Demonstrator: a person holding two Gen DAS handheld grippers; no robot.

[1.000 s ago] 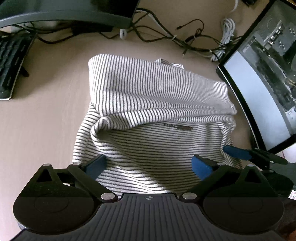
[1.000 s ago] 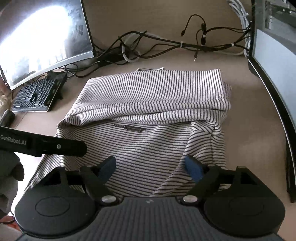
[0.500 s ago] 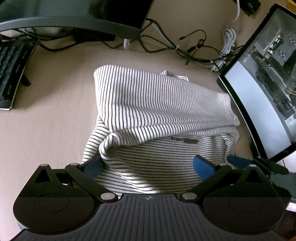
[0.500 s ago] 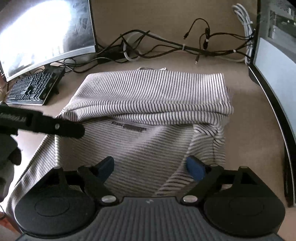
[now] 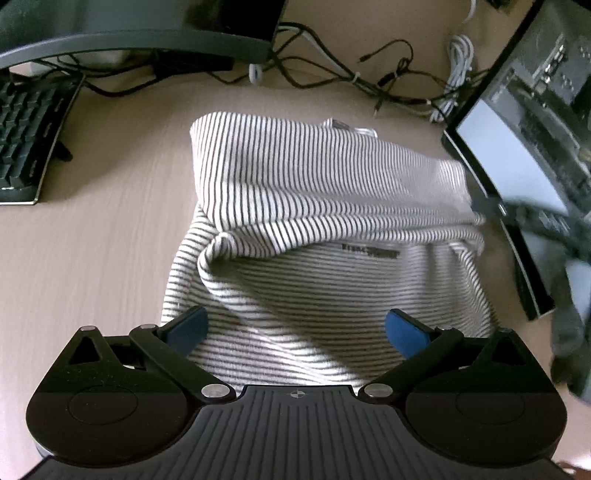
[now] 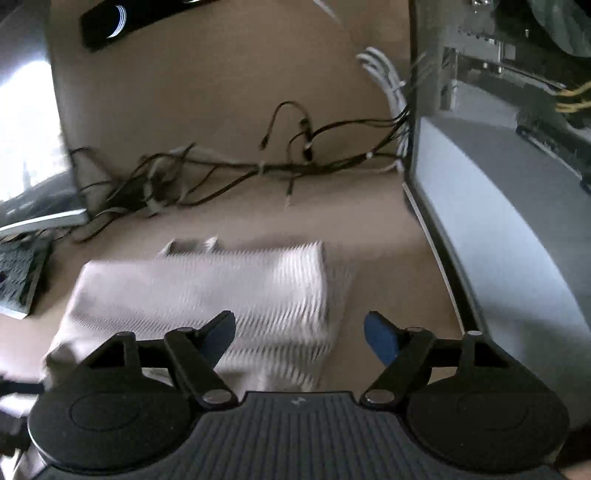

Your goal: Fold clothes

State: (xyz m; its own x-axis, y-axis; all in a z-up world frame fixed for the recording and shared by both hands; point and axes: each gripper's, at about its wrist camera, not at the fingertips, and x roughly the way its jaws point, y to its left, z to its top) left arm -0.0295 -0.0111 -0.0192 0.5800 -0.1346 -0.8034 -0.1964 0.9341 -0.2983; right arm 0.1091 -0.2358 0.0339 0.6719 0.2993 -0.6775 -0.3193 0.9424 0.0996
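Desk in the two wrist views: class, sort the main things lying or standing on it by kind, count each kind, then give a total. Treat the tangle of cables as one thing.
Striped garment: 1
Monitors: 2, left and right
Keyboard: 1
Cable tangle: 1
Total: 5

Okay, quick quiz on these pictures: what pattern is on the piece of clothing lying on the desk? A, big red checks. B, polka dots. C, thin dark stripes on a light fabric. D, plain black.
C: the striped garment on the desk shows narrow dark stripes across pale fabric, clearest in the left wrist view; the right wrist view is blurred but matches.
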